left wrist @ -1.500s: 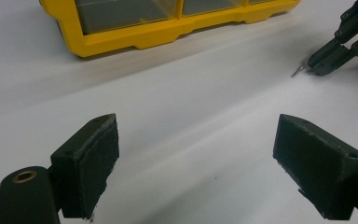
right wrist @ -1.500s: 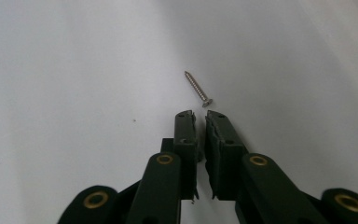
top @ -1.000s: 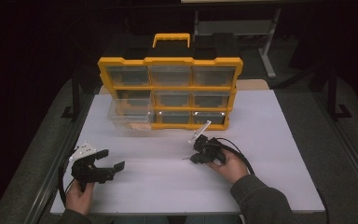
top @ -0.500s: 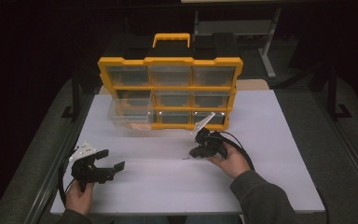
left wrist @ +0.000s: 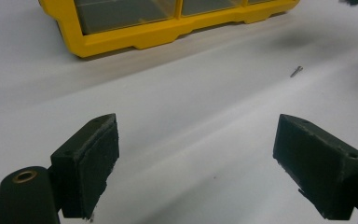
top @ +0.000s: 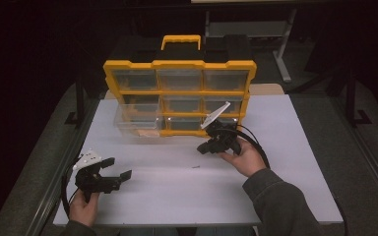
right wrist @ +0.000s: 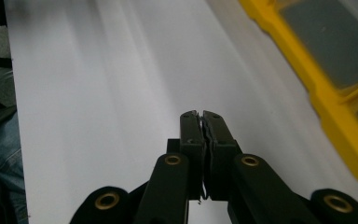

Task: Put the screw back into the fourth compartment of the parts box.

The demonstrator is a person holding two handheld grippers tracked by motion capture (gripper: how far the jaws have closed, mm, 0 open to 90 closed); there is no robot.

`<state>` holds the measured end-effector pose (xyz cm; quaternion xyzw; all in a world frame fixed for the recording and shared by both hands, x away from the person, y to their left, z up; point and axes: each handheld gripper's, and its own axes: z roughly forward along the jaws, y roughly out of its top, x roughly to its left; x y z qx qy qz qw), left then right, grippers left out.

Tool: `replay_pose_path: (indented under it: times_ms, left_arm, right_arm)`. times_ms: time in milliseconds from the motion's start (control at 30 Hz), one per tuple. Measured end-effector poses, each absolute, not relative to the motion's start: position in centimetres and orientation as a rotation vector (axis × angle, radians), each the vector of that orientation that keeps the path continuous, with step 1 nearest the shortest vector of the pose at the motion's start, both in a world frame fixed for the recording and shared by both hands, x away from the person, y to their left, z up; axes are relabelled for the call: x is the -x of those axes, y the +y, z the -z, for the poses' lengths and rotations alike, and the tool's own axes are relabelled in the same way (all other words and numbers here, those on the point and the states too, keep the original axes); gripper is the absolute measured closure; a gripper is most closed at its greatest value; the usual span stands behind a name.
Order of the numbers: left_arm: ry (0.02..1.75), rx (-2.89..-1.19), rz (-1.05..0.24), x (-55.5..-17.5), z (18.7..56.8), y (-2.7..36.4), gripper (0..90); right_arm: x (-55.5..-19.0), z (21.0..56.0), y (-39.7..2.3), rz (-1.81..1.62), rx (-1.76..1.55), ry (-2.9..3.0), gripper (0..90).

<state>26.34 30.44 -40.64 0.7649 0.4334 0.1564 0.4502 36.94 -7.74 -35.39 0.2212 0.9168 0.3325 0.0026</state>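
High view: a yellow organizer case [top: 179,93] with clear-fronted compartments and a yellow handle stands upright at the far middle of the white table [top: 295,196]. One clear drawer [top: 138,120] is out of the case and rests on the table, touching the case's lower left front. A small screw [top: 195,166] lies alone on the table in front of the case, well apart from its base.

The right gripper [top: 207,146], held in the person's right hand [top: 246,156], is just in front of the case's lower right compartments, near the screw but apart from it. In the right gripper view its jaws are clenched together, pad against pad; a thin sliver shows at the seam below the pads, too small to identify, so whether anything is pinched cannot be told. The case's yellow edge [right wrist: 326,93] runs along the right of that view.

The left gripper [top: 115,172], in the person's left hand [top: 83,206], sits well in front of the case and to its left, near the table's front edge. In the left gripper view its jaws stand wide apart, released, with nothing between the pads [left wrist: 93,163]. Beyond them that view shows the case's bottom edge [left wrist: 168,32] and the screw [left wrist: 296,71] lying in front of it.
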Motion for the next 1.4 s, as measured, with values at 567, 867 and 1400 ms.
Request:
replay_pose_path:
  times_ms: [567, 867, 1400]
  left_arm:
    - [1.063, -1.896, -0.393, -26.4, 40.6, 30.5, 13.8]
    - [1.062, -1.894, -0.393, -26.3, 40.6, 30.5, 13.8]
    - [1.063, -1.881, -0.396, -26.3, 40.6, 30.5, 13.7]
  right_arm:
    - [-37.6, 30.8, -6.8, -1.054, -0.602, 2.841, 86.7]
    - [-38.2, 28.1, -5.9, -1.058, -0.574, 2.837, 86.5]
    - [-38.7, 24.8, -3.4, -1.069, -0.506, 2.836, 86.6]
